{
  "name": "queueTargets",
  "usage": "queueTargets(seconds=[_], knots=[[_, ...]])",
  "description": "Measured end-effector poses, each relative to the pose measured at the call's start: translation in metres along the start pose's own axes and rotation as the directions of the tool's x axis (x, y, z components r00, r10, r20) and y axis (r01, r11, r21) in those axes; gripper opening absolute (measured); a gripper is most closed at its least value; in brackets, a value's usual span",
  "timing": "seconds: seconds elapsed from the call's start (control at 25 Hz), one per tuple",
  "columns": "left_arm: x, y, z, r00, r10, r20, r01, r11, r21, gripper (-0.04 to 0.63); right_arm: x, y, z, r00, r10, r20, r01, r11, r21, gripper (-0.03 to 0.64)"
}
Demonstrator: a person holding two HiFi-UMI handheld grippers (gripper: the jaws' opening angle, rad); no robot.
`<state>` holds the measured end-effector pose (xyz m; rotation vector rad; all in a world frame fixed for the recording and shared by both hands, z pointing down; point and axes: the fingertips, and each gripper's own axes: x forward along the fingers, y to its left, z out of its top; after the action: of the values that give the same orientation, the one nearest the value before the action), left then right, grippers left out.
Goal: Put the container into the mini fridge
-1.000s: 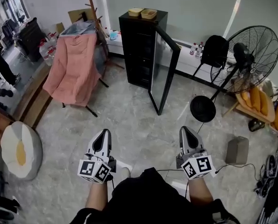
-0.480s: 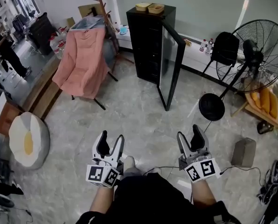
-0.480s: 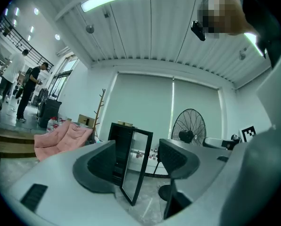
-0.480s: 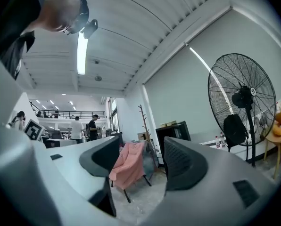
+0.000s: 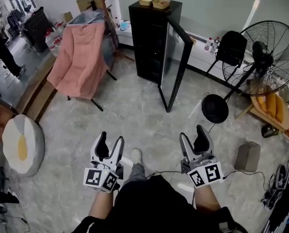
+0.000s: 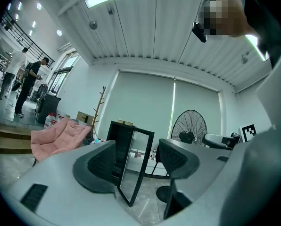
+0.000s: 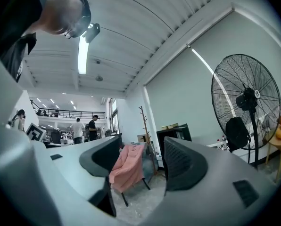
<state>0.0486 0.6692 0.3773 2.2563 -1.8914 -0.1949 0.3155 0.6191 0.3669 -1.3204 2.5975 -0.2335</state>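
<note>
The black mini fridge (image 5: 149,38) stands at the far wall with its glass door (image 5: 176,64) swung open toward me. Two shallow tan containers (image 5: 154,3) sit on its top. My left gripper (image 5: 110,141) and right gripper (image 5: 193,136) hover low over the floor, well short of the fridge. Both have just opened and hold nothing. In the left gripper view the fridge (image 6: 116,142) and its door (image 6: 136,166) show between the spread jaws of the left gripper (image 6: 136,158). The right gripper (image 7: 140,163) frames a pink chair, with the fridge (image 7: 173,134) behind.
A pink-draped chair (image 5: 79,57) and a coat rack (image 5: 105,13) stand left of the fridge. A big floor fan (image 5: 263,57) with round base (image 5: 215,108) stands to the right, near a grey box (image 5: 246,154). A white-and-yellow cushion (image 5: 21,147) lies at left. People stand far left (image 5: 1,47).
Both grippers went from shut to open. The view has shifted a little, and the left gripper has moved slightly across the floor.
</note>
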Motion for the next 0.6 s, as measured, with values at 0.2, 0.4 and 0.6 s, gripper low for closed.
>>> queueTargets(seconds=[0.2,0.4,0.6], knots=[[0.042,0.021,0.007,0.999,-0.047,0.013,0.047,0.999,-0.013,0.295,0.033,-0.012,0.006,0.999,-0.047,0.011,0.047,0.999,-0.023,0.287],[0.087,0.058,0.023,0.997,-0.076,0.019,0.077,0.997,-0.011,0.295,0.091,-0.011,0.005,0.997,-0.073,0.030,0.073,0.997,-0.009,0.287],[0.123,0.108,0.042,0.996,-0.081,0.042,0.082,0.997,-0.013,0.295,0.149,-0.003,0.002,0.997,-0.070,0.027,0.071,0.997,-0.037,0.287]])
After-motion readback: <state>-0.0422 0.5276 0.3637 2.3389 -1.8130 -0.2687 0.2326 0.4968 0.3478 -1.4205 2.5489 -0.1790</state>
